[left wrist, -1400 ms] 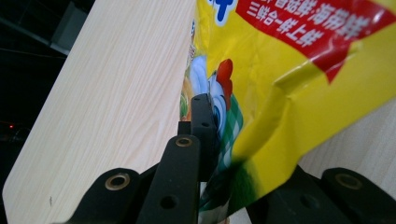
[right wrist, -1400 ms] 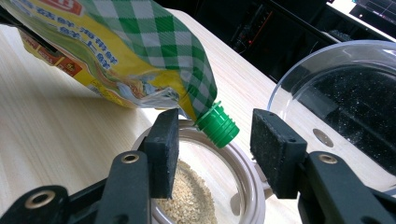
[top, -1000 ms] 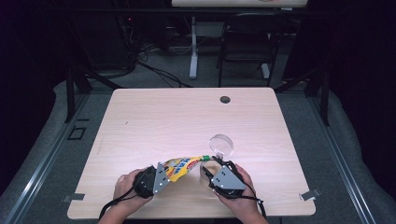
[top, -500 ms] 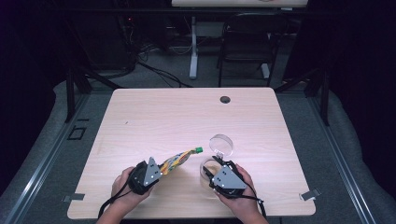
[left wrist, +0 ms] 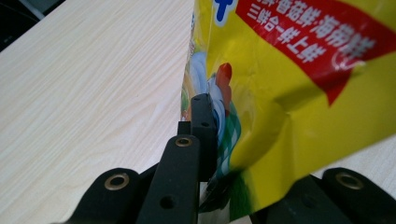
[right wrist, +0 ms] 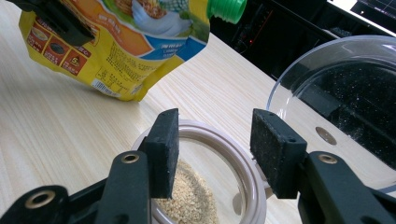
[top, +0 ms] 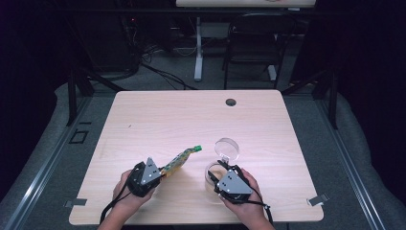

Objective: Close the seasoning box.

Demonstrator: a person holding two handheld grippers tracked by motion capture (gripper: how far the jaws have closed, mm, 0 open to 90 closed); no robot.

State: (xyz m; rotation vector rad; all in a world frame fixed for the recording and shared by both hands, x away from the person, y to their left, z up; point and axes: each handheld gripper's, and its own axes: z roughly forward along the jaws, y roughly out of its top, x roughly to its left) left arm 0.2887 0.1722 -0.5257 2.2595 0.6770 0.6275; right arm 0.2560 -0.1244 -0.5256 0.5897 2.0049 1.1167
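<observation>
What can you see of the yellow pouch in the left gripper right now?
The yellow pouch is a glossy, soft printed packet with a red banner, food pictures, a barcode and a green screw cap at its top corner. The left gripper is shut on its lower edge and holds it off the table, slanted, cap end pointing up and away from the person. It hangs left of the jar of granules, apart from it.

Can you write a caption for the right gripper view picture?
Open right gripper over a jar of tan grains, yellow pouch held beyond.
</observation>
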